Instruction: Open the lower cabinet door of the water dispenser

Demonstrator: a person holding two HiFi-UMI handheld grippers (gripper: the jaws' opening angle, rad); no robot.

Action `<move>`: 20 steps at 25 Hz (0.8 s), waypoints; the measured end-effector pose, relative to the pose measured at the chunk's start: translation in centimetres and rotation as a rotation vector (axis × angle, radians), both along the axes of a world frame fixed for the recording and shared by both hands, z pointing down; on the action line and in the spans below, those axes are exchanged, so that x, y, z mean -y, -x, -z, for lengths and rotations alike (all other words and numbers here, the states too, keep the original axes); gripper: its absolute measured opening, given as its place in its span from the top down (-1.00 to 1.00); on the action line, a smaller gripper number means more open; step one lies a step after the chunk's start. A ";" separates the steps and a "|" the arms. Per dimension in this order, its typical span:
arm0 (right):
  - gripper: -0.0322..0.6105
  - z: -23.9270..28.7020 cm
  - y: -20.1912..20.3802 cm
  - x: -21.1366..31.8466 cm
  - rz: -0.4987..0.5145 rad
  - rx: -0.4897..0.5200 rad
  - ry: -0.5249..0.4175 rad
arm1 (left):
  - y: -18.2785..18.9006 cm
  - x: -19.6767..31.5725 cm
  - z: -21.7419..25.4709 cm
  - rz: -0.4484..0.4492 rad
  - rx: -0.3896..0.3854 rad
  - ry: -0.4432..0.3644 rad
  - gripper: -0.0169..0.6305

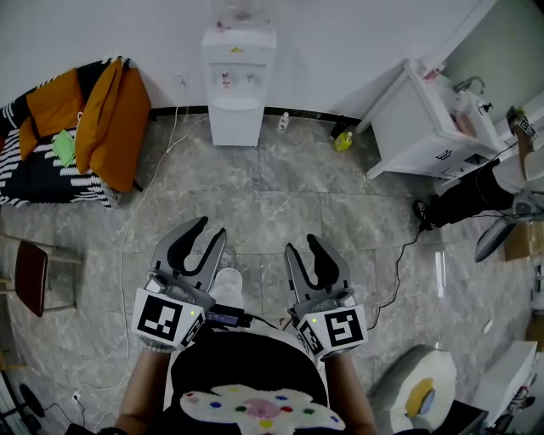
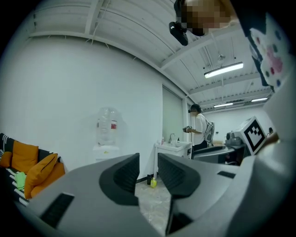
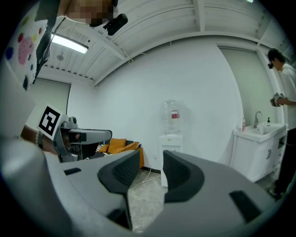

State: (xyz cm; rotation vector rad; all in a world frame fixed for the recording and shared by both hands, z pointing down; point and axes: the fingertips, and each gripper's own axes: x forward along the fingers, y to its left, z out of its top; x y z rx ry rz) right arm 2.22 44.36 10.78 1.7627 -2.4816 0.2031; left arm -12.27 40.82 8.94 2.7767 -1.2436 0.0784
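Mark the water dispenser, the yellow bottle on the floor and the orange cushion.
water dispenser [image 1: 235, 127], head view, on its lower cabinet front.
yellow bottle [image 1: 342, 142], head view, on its body.
orange cushion [image 1: 115, 119], head view, on its broad face.

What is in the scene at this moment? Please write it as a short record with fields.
place: room with a grey tiled floor
water dispenser: stands against the white wall, water bottle on top
lower door: looks shut
left gripper: open, nothing between the jaws, well short of the water dispenser
right gripper: open, nothing between the jaws, well short of the water dispenser
left of the water dispenser: sofa with orange cushions
right of the water dispenser: yellow bottle on the floor, white sink cabinet
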 end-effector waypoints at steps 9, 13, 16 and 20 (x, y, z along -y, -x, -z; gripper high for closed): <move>0.47 1.3 0.7 9.7 -0.007 -0.015 -0.006 | 0.8 10.0 1.1 -0.009 -0.003 -0.004 0.57; 0.47 1.8 1.2 13.8 -0.019 -0.020 -0.011 | 1.3 14.3 1.6 -0.017 -0.004 -0.010 0.57; 0.47 1.9 1.6 16.2 -0.027 -0.008 -0.006 | 1.5 16.8 1.8 -0.028 -0.005 -0.018 0.57; 0.47 1.8 2.0 18.8 -0.053 -0.018 0.042 | 1.9 19.8 2.1 -0.040 -0.007 -0.026 0.57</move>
